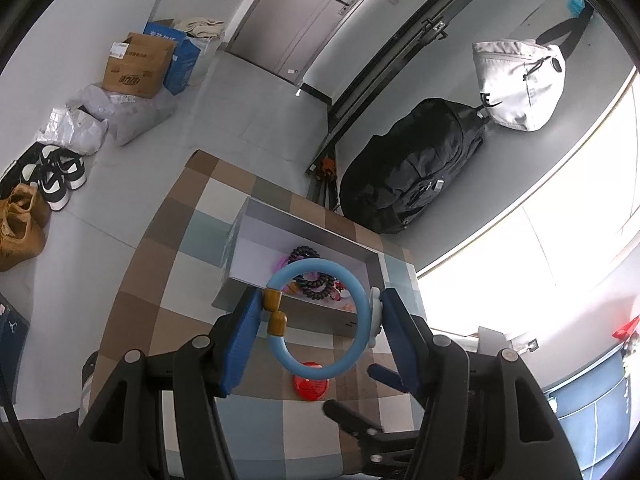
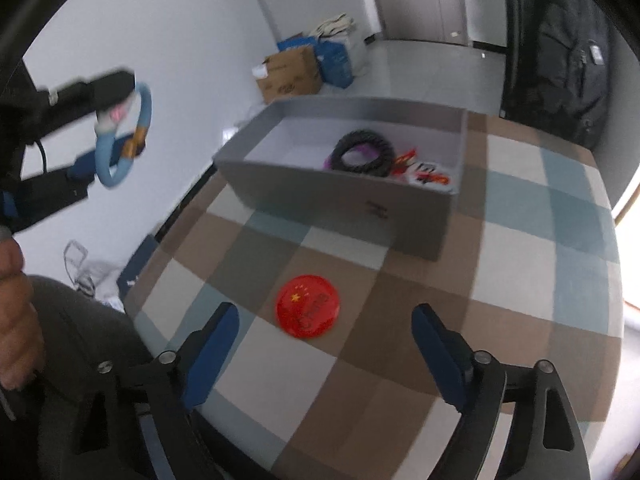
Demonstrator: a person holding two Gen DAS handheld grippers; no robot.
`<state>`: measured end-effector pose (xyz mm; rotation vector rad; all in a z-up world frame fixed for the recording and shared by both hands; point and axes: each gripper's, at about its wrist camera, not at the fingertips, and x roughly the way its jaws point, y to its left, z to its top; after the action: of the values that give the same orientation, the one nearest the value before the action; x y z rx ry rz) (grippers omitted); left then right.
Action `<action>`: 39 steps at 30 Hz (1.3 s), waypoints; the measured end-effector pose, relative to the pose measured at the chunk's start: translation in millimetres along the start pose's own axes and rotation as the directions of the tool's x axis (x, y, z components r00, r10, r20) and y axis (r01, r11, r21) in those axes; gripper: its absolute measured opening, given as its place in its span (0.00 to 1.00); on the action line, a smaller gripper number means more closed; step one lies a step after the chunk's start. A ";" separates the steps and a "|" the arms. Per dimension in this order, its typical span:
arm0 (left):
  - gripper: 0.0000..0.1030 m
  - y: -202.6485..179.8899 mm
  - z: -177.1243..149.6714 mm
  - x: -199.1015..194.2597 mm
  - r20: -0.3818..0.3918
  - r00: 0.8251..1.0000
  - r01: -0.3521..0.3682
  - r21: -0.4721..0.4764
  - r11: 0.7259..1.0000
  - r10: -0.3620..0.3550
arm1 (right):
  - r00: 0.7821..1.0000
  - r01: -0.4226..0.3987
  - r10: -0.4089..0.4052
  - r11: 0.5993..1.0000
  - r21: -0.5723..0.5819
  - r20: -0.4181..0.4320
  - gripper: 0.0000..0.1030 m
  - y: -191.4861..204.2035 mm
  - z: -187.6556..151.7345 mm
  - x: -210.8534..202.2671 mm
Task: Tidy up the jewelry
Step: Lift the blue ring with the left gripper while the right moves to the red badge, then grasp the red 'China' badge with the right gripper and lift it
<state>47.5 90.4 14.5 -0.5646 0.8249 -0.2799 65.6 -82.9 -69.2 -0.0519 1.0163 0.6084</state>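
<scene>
Jewelry in play: a blue bangle [image 1: 318, 320] is pinched across its width by the left gripper [image 1: 316, 322], raised above the checked surface [image 2: 520, 280] short of the grey box [image 2: 344, 196]. If the hold is slackened early, the bangle could be dropped outside the box. A red badge [image 2: 308, 306] is framed by the right gripper [image 2: 326, 354], whose jaws are spread and empty. Shoes [image 1: 36, 200] and cartons [image 1: 136, 66] are seen on the floor.

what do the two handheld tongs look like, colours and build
Both are alike: the left tongs and right tongs have black angular plastic arms with silver pivot bolts and flat blue pads on the fingers. A thin black cable loops behind the left one in the right wrist view.
</scene>
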 end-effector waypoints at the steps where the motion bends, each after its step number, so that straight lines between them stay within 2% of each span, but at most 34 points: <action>1: 0.54 1.3 0.3 -0.2 -0.001 1.000 0.000 -0.003 1.000 0.000 | 1.000 0.002 -0.002 1.000 -0.009 -0.005 0.83 2.3 0.0 2.8; 6: 0.54 6.4 2.2 -0.4 -0.007 1.000 -0.004 -0.011 1.000 0.004 | 0.999 0.016 -0.018 0.998 -0.054 -0.035 0.74 13.8 1.1 15.8; 11: 0.54 9.5 3.1 0.5 -0.009 1.000 -0.020 -0.009 1.000 0.020 | 0.996 0.064 -0.070 0.991 -0.122 -0.049 0.73 25.7 -0.7 25.3; 14: 0.54 10.1 3.2 1.0 -0.016 1.000 -0.016 -0.008 1.000 0.016 | 0.995 0.084 -0.091 0.985 -0.151 -0.043 0.66 31.1 -0.4 26.9; 16: 0.54 9.5 3.2 1.0 -0.017 1.000 -0.019 -0.002 1.000 0.019 | 0.993 0.108 -0.116 0.978 -0.176 -0.034 0.58 34.1 -0.5 26.8; 18: 0.54 8.9 3.0 0.9 -0.016 1.000 -0.023 0.003 1.000 0.023 | 0.990 0.131 -0.141 0.971 -0.202 -0.032 0.56 37.3 -1.2 27.3; 22: 0.54 8.5 2.7 1.9 -0.022 0.999 -0.027 0.005 1.000 0.027 | 0.991 0.123 -0.133 0.964 -0.236 -0.027 0.41 44.1 -3.3 26.0; 39: 0.54 8.6 1.9 4.6 -0.034 0.999 -0.042 0.009 0.999 0.042 | 0.996 0.082 -0.089 0.976 -0.204 -0.023 0.41 34.0 -1.8 20.2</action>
<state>52.1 96.1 7.8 -0.5354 0.8673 -0.2550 54.9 -45.9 -78.6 -0.2843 0.9750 0.6322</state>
